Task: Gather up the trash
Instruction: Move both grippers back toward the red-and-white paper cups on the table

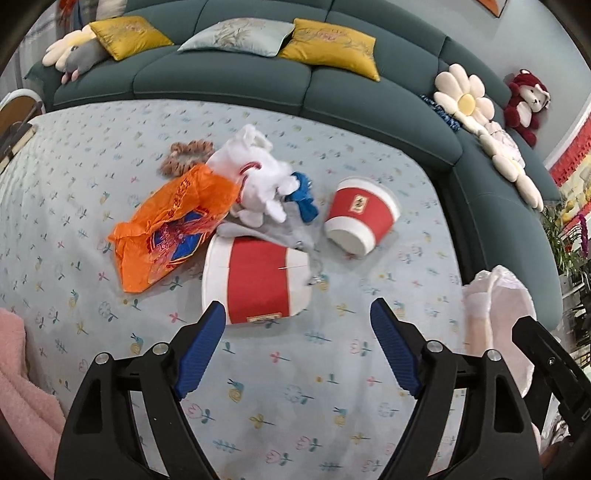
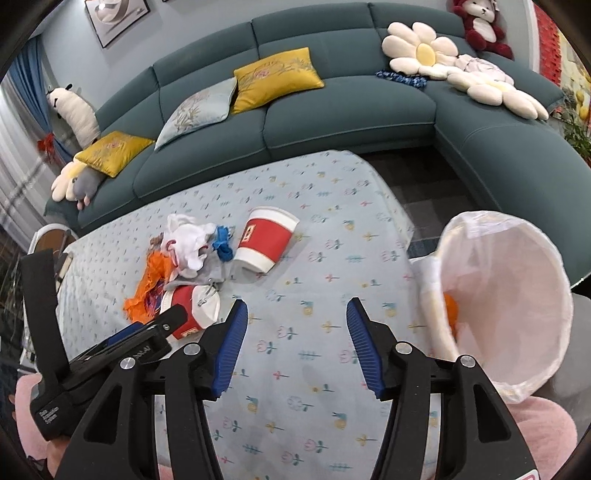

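On the flowered tablecloth (image 1: 110, 155) lies a pile of litter. A near red-and-white paper cup (image 1: 255, 284) lies on its side just ahead of my open, empty left gripper (image 1: 297, 314). A second red-and-white cup (image 1: 360, 216) lies to its right. An orange plastic bag (image 1: 173, 221), white cloth (image 1: 255, 184), a blue scrap (image 1: 304, 195) and grey cloth (image 1: 273, 230) lie behind. My right gripper (image 2: 297, 310) is open and empty over bare cloth. The white-lined bin (image 2: 506, 295) is at its right, with an orange piece (image 2: 451, 310) inside.
A teal corner sofa (image 2: 332, 122) with yellow and pale cushions wraps behind and right of the table. Flower cushions (image 2: 421, 51) and a red plush bear (image 2: 480, 26) sit on it. Pink fabric (image 1: 22, 387) shows at the lower left. The table's right edge (image 2: 399, 218) drops to dark floor.
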`<state>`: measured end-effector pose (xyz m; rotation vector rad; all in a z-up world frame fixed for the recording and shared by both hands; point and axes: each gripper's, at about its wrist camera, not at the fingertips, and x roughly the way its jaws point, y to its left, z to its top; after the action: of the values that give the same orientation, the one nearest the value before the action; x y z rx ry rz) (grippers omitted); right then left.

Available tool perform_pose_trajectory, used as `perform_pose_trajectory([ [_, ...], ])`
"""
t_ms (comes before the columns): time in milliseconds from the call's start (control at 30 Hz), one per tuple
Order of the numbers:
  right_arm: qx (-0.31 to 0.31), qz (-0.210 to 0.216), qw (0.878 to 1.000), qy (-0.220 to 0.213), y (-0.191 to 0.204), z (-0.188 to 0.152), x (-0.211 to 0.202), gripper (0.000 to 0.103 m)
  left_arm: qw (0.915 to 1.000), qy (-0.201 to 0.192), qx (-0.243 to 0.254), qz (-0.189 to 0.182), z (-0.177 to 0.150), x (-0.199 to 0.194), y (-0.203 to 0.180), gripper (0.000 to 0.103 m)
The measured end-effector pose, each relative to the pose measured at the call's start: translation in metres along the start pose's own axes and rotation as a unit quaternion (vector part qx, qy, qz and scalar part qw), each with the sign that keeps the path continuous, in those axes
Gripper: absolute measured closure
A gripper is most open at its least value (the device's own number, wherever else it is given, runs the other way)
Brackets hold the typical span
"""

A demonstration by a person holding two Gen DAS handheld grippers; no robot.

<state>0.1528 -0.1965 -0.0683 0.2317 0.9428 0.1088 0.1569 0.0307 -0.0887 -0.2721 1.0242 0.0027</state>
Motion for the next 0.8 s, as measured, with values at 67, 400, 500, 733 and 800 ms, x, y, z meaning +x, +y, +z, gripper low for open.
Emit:
perform_pose_trajectory([
  [67,-0.003,0.001,1.0,0.006,0.005,0.001,0.007,0.049,1.0,0.005,-0.001,0.004,0.002,0.007,0.004,0.025],
  [400,-0.01,0.002,1.0,0.028,0.018,0.007,0.041,0.048,0.9991,0.038,-0.013,0.016,0.009,0.04,0.014,0.02],
  [500,-0.011,0.001,0.999,0.034,0.021,0.009,0.05,0.048,0.9988,0.042,-0.002,0.024,0.01,0.047,0.009,0.019],
  [733,-0.011,-0.001,0.999,0.046,0.025,0.011,0.069,0.048,0.9979,0.047,0.017,0.04,0.011,0.057,0.01,0.036],
  [800,-0.012,-0.001,0.999,0.05,0.028,0.012,0.076,0.048,0.9983,0.045,0.021,0.03,0.011,0.054,0.012,0.041],
])
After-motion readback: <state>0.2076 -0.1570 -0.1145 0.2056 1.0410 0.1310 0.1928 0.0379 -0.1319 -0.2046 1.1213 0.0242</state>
